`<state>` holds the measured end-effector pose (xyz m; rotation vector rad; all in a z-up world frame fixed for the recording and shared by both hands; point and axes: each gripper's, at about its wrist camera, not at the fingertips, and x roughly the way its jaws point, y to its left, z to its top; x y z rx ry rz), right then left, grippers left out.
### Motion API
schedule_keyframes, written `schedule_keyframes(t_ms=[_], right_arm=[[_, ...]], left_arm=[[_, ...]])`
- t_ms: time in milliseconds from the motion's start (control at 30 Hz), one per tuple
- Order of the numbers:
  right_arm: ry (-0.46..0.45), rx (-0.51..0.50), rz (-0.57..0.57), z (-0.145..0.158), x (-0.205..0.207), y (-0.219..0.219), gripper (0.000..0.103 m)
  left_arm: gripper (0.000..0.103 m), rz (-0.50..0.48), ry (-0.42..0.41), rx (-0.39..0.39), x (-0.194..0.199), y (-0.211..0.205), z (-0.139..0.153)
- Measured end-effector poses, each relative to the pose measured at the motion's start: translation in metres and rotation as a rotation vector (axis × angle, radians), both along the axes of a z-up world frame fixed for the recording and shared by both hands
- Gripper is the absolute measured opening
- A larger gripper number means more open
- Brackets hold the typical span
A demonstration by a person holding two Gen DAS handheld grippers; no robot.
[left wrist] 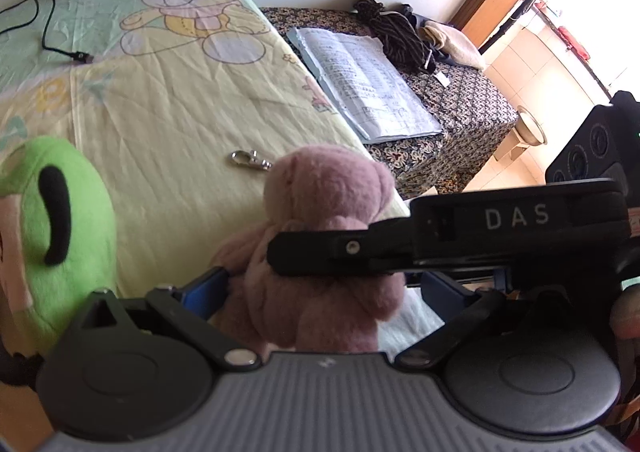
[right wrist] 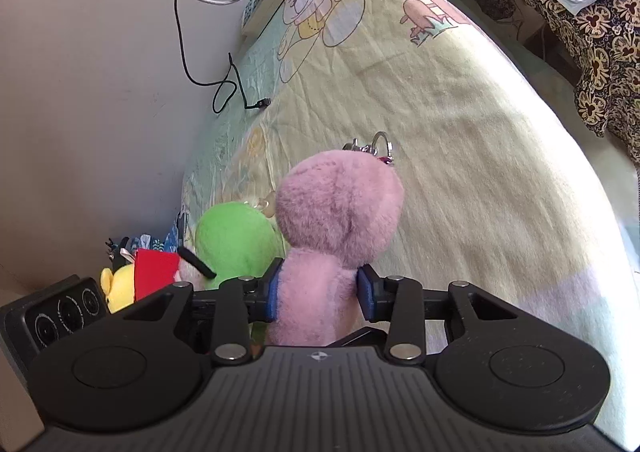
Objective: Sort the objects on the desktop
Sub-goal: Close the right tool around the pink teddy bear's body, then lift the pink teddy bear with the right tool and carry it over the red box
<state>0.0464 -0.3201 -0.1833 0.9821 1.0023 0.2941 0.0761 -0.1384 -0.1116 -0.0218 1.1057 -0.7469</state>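
Right hand-held gripper (right wrist: 318, 294) is clamped on the fuzzy mauve-pink plush toy (right wrist: 332, 236), blue pads (right wrist: 272, 298) pressing both sides of its body just below the head; toy sits upright btwn the fingers, head fwd of the tips, over the pale yellow cartoon-bear cloth on the surface (right wrist: 460, 140). Left hand-held gripper (left wrist: 324, 288) has its fingers spread wide either side of the same toy's lower body; left blue pad (left wrist: 204, 290) is just beside it, contact unclear. Right unit's black finger crosses in front of the toy in the left view. Bright green plush w/ black mark (right wrist: 236, 240) is immediately left of the pink one. Small silver key-ring clasp (left wrist: 250, 159) lies on the cloth just beyond.
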Motion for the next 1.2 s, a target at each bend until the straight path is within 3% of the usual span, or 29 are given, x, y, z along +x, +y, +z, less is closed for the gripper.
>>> schedule_keyframes(t_ms=[200,367,667,967,1200], right_arm=[[-0.032,-0.057,0.008,0.025,-0.032,0.001,0.038],[-0.067,-0.100,0.036,0.049,-0.056,0.009,0.038],[-0.176,-0.097,0.106,0.095,-0.078,0.037,0.038],[-0.307,-0.093,0.232,0.145,-0.066,0.113,0.038],[-0.397,-0.076,0.316,0.174,-0.048,0.195,0.038]], left_arm=[[0.101,-0.055,0.044,-0.074,-0.029,0.005,0.013],[0.101,-0.094,0.012,-0.097,-0.058,0.011,0.034],[0.101,-0.051,-0.073,-0.192,-0.091,0.057,0.085],[0.101,0.070,-0.170,-0.284,-0.103,0.154,0.136],[0.101,0.149,-0.258,-0.292,-0.106,0.241,0.168]])
